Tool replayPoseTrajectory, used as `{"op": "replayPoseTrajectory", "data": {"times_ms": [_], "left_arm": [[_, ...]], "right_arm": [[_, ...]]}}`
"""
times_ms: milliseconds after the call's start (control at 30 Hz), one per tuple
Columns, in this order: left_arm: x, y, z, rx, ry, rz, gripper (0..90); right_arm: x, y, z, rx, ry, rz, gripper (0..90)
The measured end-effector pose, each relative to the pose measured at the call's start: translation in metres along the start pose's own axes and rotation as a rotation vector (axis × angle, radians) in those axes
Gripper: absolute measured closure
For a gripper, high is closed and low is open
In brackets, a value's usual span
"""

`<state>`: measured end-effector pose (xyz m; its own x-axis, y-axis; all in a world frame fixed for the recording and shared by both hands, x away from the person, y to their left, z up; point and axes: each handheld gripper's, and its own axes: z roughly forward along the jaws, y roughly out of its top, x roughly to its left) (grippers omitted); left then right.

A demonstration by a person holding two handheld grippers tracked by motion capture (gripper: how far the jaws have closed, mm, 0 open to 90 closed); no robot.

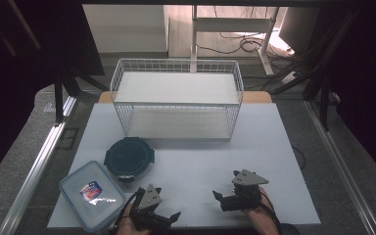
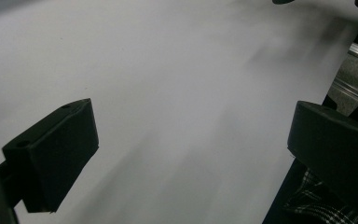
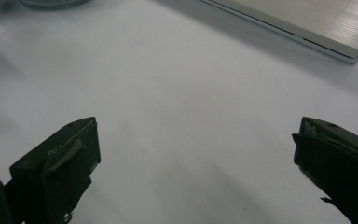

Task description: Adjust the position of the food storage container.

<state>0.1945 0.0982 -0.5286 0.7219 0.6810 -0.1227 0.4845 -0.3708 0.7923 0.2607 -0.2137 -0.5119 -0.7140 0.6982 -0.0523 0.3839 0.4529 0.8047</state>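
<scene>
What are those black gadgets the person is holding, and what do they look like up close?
Each is a hand-held gripper. The left gripper and the right gripper are black, each topped by a grey three-cornered plate and ending in two blocky black jaws. A dark cable trails from the left one toward the wrist.

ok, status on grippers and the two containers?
Left gripper and right gripper open, empty. Round container and rectangular container lidded, untouched. Nothing in the way.

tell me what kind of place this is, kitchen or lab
Most likely a lab recording station, not a kitchen: a white table framed by metal rails, cables on the floor behind, and two handheld grippers, left gripper and right gripper, both open.
</scene>
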Motion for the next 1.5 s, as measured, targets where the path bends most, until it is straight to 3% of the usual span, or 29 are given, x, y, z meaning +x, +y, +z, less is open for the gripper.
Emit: {"op": "replayPoseTrajectory", "data": {"times_ms": [133, 300, 433, 600, 700, 867, 1100, 1300, 1367, 1400, 1467, 1500], "left_arm": [[0.002, 0.001, 0.0, 0.0, -0.016, 0.001, 1.6], [0.004, 0.002, -0.002, -0.024, -0.083, -0.022, 1.3], [0.003, 0.004, -0.002, -0.011, -0.081, -0.016, 3.0], [0.0, 0.005, -0.001, 0.017, -0.078, 0.005, 9.7], [-0.001, 0.007, -0.003, 0.01, -0.078, 0.004, 12.8], [0.001, 0.015, -0.014, -0.013, -0.087, -0.014, 18.2], [0.006, 0.028, -0.036, -0.024, -0.136, -0.026, 23.0], [0.019, 0.036, -0.061, -0.036, -0.088, -0.028, 34.3], [0.033, 0.039, -0.076, -0.052, -0.037, -0.055, 37.7], [0.033, 0.039, -0.076, -0.052, -0.037, -0.055, 39.0], [0.05, 0.042, -0.089, -0.066, 0.028, -0.076, 43.5], [0.05, 0.042, -0.089, -0.066, 0.028, -0.076, 46.6]], "right_arm": [[-0.002, 0.0, -0.001, -0.001, -0.002, 0.011, 0.5], [0.0, -0.001, 0.001, 0.012, -0.002, 0.001, 0.5], [0.0, -0.001, 0.002, 0.034, -0.004, -0.007, 0.5], [0.001, 0.0, 0.0, 0.014, -0.013, -0.015, 0.5], [0.001, 0.001, 0.0, 0.013, -0.016, -0.013, 0.5], [0.002, 0.001, 0.0, 0.02, -0.021, -0.015, 0.5], [0.002, 0.005, -0.002, 0.01, -0.015, -0.014, 0.5], [0.004, 0.01, -0.004, 0.01, -0.018, -0.021, 0.5], [0.004, 0.012, -0.004, 0.01, -0.014, -0.016, 0.5], [0.003, 0.012, -0.004, 0.012, -0.013, -0.017, 0.5], [0.003, 0.014, -0.003, 0.016, -0.007, -0.011, 0.5], [0.003, 0.014, -0.003, 0.016, -0.007, -0.011, 0.5]]}}
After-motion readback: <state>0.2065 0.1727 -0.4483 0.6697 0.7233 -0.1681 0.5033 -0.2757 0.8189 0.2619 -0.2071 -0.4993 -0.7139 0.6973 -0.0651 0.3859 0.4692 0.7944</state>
